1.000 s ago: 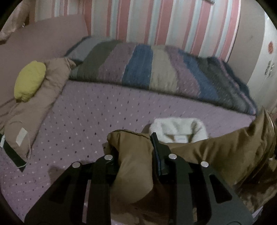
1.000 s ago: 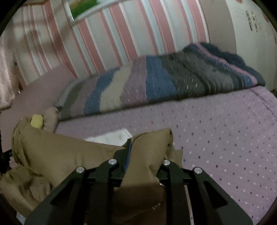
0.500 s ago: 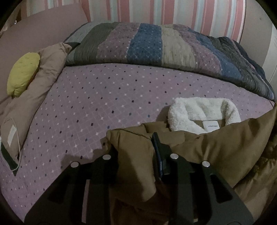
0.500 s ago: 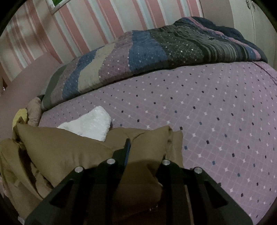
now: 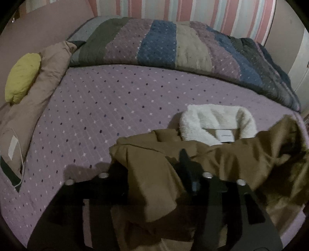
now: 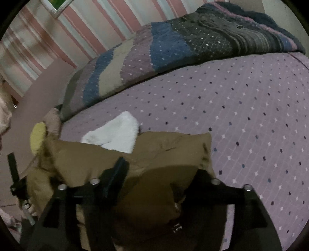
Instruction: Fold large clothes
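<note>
Striped wallpaper [image 5: 222, 17] behind, bed [image 5: 115, 108] with dotted purple cover, striped quilt [image 5: 164, 48] bunched at far side. Brown jacket [image 5: 150, 183] with white fleece collar [image 5: 212, 123] lies at near edge of bed. Left gripper [image 5: 154, 173] clenched on one jacket corner; right gripper [image 6: 152, 179] clenched on other corner, cloth bulging between fingers.

Risks, as judged:
- thick padded cloth may slip from one grip, so fold goes skew
- uneven pull between hands twists hem, traps sleeve underneath
- jacket close to bed edge; loose bulk may slide off

Brown fleece-collared coat [image 5: 154, 173] on bed
</note>
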